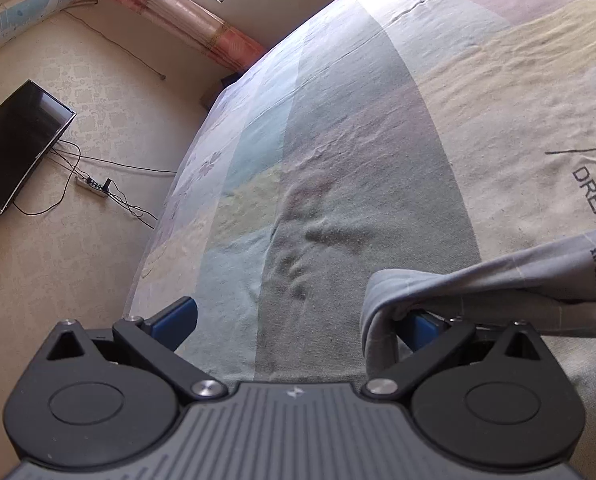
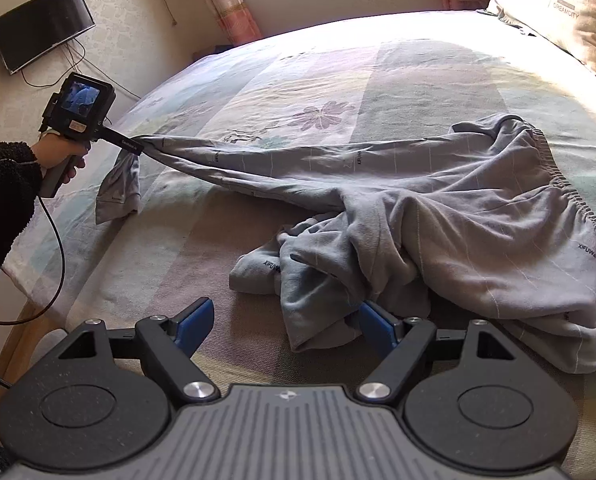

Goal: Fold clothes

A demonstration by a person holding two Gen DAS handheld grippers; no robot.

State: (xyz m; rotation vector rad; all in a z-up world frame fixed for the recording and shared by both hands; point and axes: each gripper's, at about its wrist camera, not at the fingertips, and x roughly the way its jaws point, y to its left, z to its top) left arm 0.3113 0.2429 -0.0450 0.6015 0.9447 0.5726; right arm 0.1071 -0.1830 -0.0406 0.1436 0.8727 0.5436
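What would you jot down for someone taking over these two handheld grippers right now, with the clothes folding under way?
Left gripper: jaws open, but one leg of the grey cotton pyjama trousers is hooked over one blue finger, lifted and pulled taut, its cuff dangling.
Right gripper: open, holding nothing, low over the other, crumpled leg.
Trousers lie on the pastel patchwork bed sheet, elastic waistband to the right.
Done: one leg drawn out straight.
Left: probably straighten the bunched leg, lay the legs together, then fold. No fold is made yet.
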